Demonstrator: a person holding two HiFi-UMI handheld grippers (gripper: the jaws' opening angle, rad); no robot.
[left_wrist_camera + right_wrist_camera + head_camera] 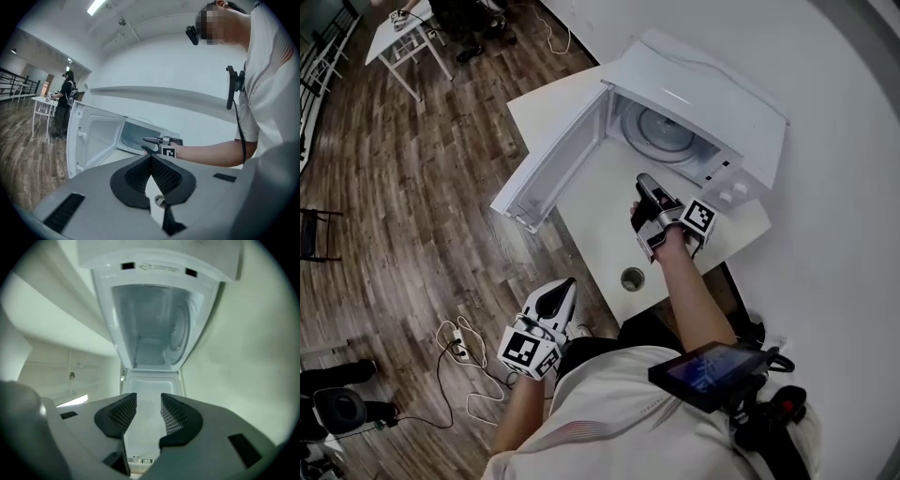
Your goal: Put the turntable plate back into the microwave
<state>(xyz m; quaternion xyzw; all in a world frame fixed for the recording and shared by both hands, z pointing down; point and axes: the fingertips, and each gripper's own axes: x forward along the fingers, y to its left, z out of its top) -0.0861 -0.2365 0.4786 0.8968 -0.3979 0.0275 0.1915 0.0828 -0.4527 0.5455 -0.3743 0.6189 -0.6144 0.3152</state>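
Two grippers, neither holding anything, frame an open microwave [703,94] on a white table [591,225]; the plate [661,133] already lies flat on the oven floor, so the job looks as good as done; the right gripper [643,184] hovers level before the opening, jaws spread with only bare tabletop between them, likely because nothing is left to carry; the left gripper [565,289] hangs low off the table's near edge, pads pressed together on nothing, seemingly kept clear of the work; the door [546,164] stands swung wide to the left, so the mouth is unobstructed, but it seems to reach out past the table's edge, where a careless arm could knock it; a round cable hole [632,278] dots the tabletop near the person; cords [459,352] trail across the wood floor [412,187]; a second table [401,37] stands well apart at the far side, another person [65,101] beside it.
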